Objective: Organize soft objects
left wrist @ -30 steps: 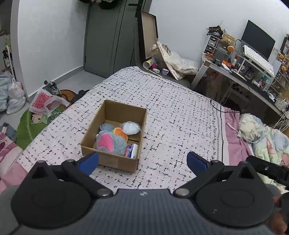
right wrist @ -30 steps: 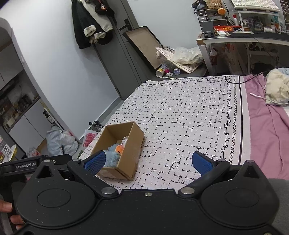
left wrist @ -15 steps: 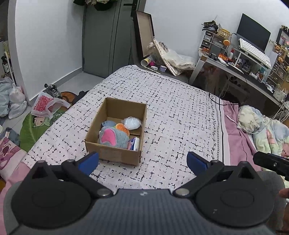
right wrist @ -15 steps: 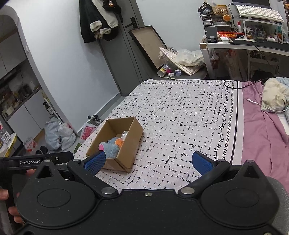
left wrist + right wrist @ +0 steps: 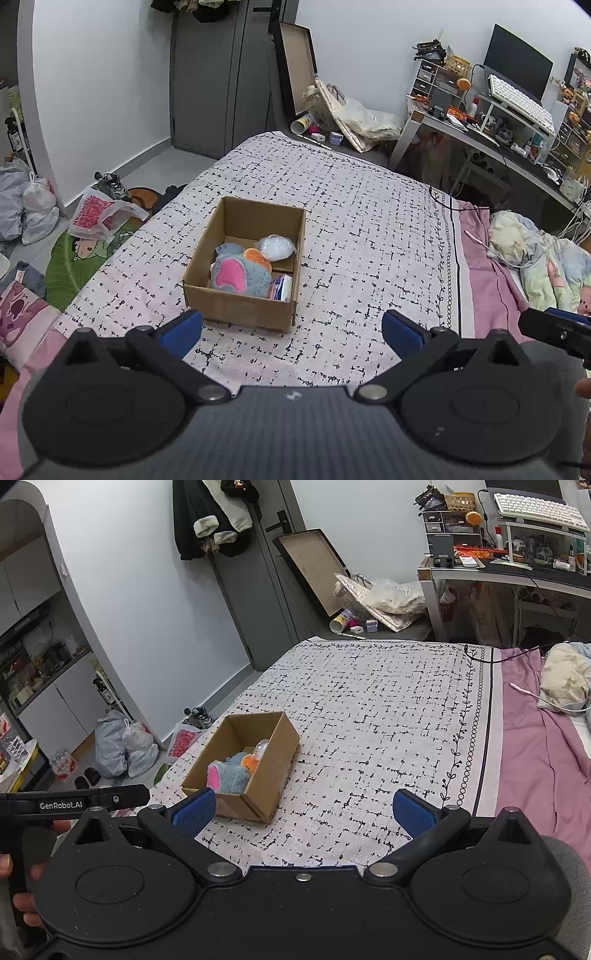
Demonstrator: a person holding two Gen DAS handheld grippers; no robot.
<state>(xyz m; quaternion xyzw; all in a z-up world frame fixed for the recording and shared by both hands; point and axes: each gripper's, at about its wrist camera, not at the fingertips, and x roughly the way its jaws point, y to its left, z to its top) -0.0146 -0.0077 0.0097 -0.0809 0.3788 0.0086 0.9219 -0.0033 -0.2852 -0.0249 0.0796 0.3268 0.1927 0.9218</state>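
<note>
A: Where do the soft things sit?

B: In the cardboard box (image 5: 243,258), which stands on the bed (image 5: 369,240), on the white cover with black dashes. Inside lie a grey-blue plush toy (image 5: 240,275) with a pink patch, an orange piece (image 5: 255,255) touching it, a white bundle in clear wrap (image 5: 277,247) towards the far wall of the box, and a small packet (image 5: 282,288) in the near right corner.

A: And the tongs?

B: The left tongs (image 5: 291,332) are released, blue pads wide apart, nothing between them; they hang above the near edge of the bed, the box just beyond the left pad. The right tongs (image 5: 301,812) are spread the same way and empty (from that view the box lies ahead and to the left, with only the plush and the orange piece clearly told over its wall).

A: Anything beside the bed?

B: A cluttered worktop (image 5: 491,136) with a keyboard (image 5: 521,99) on a riser, well apart from the box.
</note>
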